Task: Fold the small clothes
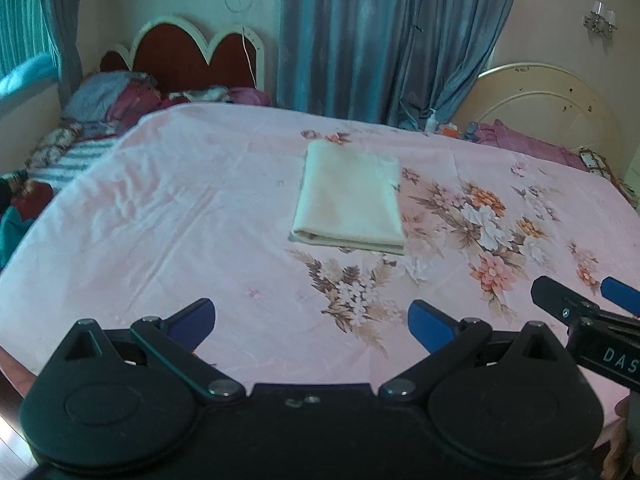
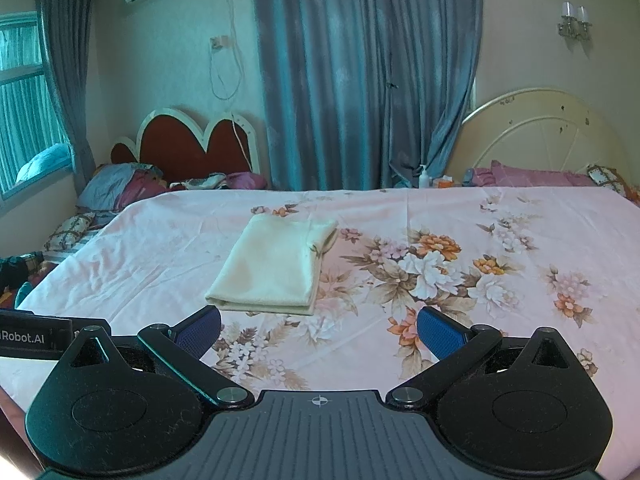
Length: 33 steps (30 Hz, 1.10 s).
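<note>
Cream-coloured folded cloth sits square on the pink floral bedsheet through your left wrist camera, well ahead of your left tongs, whose blue pads stand wide apart with nothing between them. It looks folded already: a neat rectangle, layered edge facing you, so I'd judge this piece done or one fold short. Your right tongs poke in at the right edge; from here you cannot tell how their pads stand. Plenty of bare sheet lies to the cloth's left and between it and you. The bed's left edge drops away towards a heap of patterned bedding.

Over to your right wrist camera: the same cloth lies near, left of centre, its stacked hem just beyond your right tongs, also spread apart and empty. No other small clothes show on the sheet, so what remains is unclear. Room is generous on the right, over the printed flowers. At the far edge, mind the white pump bottle and pink pillows under the cream round headboard.
</note>
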Each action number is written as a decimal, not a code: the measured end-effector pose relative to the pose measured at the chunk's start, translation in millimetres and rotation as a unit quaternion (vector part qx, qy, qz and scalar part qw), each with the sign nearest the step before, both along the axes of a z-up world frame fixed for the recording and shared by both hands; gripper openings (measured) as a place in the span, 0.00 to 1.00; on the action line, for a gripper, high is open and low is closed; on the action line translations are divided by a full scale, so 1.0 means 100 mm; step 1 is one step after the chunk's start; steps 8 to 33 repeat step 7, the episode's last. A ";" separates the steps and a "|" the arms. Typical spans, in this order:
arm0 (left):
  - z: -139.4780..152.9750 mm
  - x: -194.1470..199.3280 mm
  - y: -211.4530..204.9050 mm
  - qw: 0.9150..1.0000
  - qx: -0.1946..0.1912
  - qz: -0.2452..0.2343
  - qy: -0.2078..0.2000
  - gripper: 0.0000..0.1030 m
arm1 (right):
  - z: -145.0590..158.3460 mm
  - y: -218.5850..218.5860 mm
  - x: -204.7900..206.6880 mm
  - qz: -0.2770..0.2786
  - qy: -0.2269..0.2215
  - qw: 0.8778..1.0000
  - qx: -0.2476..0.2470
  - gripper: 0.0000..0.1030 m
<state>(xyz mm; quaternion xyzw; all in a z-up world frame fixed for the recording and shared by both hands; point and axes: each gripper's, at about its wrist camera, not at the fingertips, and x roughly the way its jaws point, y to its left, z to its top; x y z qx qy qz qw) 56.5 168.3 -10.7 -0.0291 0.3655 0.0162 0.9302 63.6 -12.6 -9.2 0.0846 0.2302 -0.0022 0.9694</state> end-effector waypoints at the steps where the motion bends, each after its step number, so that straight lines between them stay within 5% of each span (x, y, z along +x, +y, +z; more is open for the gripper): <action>1: -0.01 0.02 0.02 1.000 -0.003 0.003 -0.002 0.99 | -0.01 -0.01 0.02 -0.001 0.002 1.000 0.001 1.00; 33: -0.07 0.21 0.08 0.999 0.002 0.020 -0.026 1.00 | -0.11 -0.13 0.15 -0.012 0.017 1.000 0.002 1.00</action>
